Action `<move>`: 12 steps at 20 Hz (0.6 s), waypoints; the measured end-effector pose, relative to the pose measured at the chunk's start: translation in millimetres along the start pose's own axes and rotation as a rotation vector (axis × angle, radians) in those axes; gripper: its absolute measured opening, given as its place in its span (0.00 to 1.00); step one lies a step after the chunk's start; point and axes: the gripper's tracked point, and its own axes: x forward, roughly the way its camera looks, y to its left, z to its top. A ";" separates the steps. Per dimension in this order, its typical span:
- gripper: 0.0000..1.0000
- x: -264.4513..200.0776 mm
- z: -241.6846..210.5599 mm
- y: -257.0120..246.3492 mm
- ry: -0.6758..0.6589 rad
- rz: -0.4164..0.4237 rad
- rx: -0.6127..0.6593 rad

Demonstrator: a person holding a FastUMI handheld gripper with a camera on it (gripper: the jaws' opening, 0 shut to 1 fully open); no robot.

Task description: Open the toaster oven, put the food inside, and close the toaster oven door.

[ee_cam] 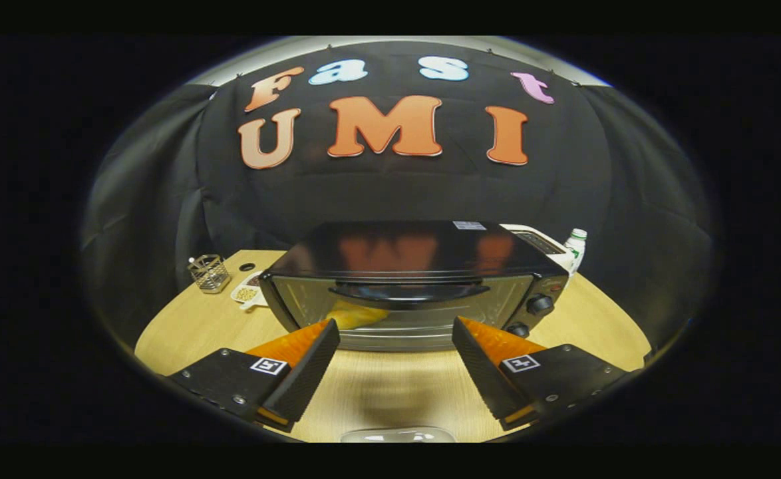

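Observation:
A black toaster oven (pixel 417 266) stands on the wooden table (pixel 191 332) just beyond my fingers. Its glass door (pixel 397 313) is shut, with a dark handle (pixel 409 293) across the top of the door. Through the glass, low on the left, I see something yellow (pixel 357 315), which looks like the food. Two knobs (pixel 539 305) sit on the oven's right panel. My gripper (pixel 396 332) is open, its fingers spread wide in front of the door with nothing between them.
A small wire basket (pixel 209 273) and a white dish with bits of food (pixel 247 293) stand left of the oven. Behind the oven on the right are a white appliance (pixel 537 241) and a bottle (pixel 575 247). A clear object (pixel 397 435) lies at the table's near edge.

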 end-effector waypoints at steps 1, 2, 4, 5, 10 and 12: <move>1.00 1.1 5.0 2.2 -0.006 0.003 -0.003; 1.00 0.7 12.3 3.4 -0.014 0.004 -0.007; 1.00 -1.9 29.4 4.4 -0.036 0.006 -0.011; 1.00 -4.8 39.8 5.0 -0.049 0.007 -0.010; 1.00 -37.6 100.2 7.3 -0.129 0.009 -0.035; 1.00 -52.3 123.6 8.5 -0.157 0.016 -0.022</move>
